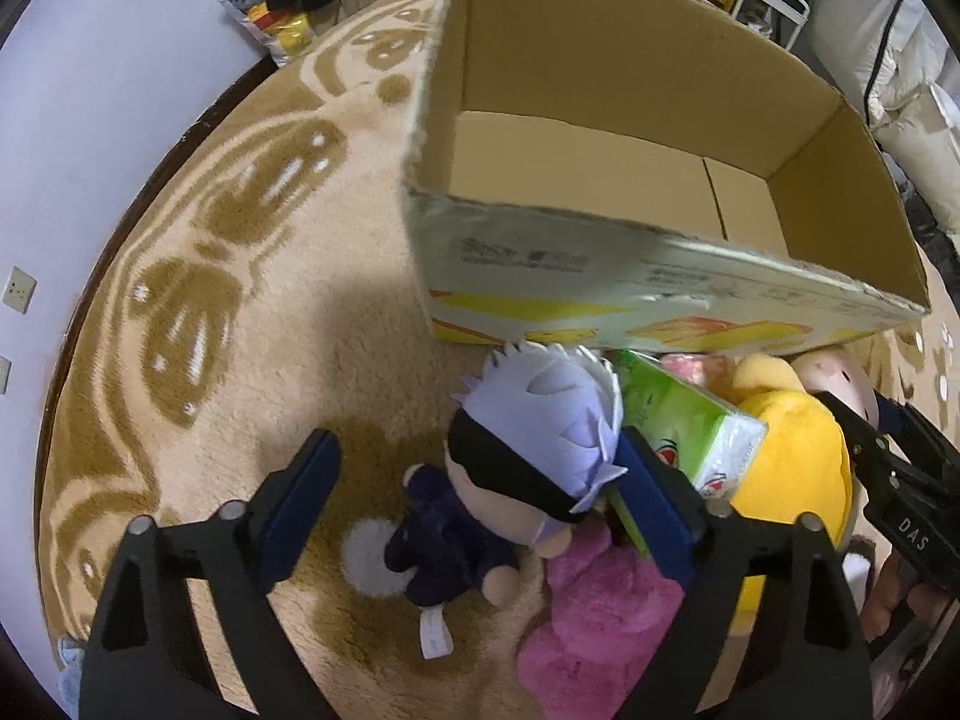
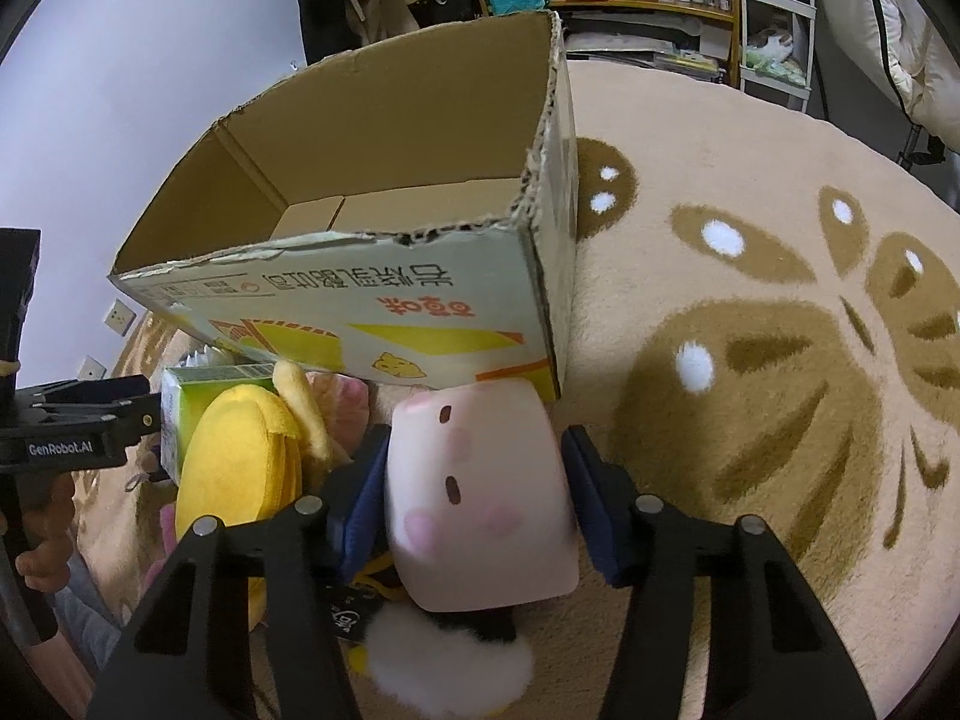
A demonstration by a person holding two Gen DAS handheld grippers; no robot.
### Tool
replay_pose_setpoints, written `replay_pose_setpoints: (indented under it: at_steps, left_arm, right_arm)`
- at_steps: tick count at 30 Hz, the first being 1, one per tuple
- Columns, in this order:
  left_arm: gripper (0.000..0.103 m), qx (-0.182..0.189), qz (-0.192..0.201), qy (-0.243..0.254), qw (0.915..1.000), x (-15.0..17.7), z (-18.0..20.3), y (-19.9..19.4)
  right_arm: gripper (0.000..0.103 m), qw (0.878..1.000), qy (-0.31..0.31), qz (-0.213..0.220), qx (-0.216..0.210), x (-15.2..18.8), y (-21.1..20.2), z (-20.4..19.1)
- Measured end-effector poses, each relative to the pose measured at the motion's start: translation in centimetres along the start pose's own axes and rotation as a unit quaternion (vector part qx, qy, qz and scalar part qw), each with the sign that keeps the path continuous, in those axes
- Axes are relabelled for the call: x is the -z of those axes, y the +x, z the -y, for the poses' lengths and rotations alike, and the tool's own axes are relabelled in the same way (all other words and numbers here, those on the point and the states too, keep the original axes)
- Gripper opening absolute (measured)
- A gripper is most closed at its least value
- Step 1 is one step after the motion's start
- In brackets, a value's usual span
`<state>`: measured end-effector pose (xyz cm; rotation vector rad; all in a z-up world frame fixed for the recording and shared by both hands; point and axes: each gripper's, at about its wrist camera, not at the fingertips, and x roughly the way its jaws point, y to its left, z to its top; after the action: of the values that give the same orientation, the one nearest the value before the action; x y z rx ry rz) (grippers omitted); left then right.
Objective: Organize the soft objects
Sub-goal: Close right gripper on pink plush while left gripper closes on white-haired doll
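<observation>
**Both claws straddle plush toys in front of the empty box**

Right gripper (image 2: 474, 498) brackets the pink block plush (image 2: 477, 498), pads at its sides, grip looks just made. Left gripper (image 1: 480, 504) released, jaws astride the white-haired doll (image 1: 528, 456): right finger at its head, left finger well clear. Doll's long axis runs diagonally, body toward the camera. Cardboard box (image 1: 600, 60) stands just beyond the pile, open top. Yellow plush (image 1: 792, 462), green tissue pack (image 1: 678, 426), magenta plush (image 1: 600, 618) crowd the doll; near box wall must be cleared
</observation>
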<state>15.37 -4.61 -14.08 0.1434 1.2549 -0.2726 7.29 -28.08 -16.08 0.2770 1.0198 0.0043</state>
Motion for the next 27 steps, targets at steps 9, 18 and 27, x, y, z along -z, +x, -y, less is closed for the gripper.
replay_pose_setpoints:
  at_steps: [9,18,27]
  left_arm:
    - [0.077,0.016,-0.007,0.001,0.9998,0.1,0.5,0.3]
    - [0.054,0.045,-0.025,0.0,0.9987,0.1,0.6,0.7]
    - [0.049,0.028,-0.017,0.027,0.9991,0.5,2.3,0.5]
  right_arm:
    - [0.057,1.0,0.005,0.001,-0.004,0.2,-0.4,0.4]
    - [0.055,1.0,0.005,0.001,-0.002,0.3,-0.6,0.4]
    - [0.046,0.999,0.028,0.01,-0.022,0.3,-1.4,1.3]
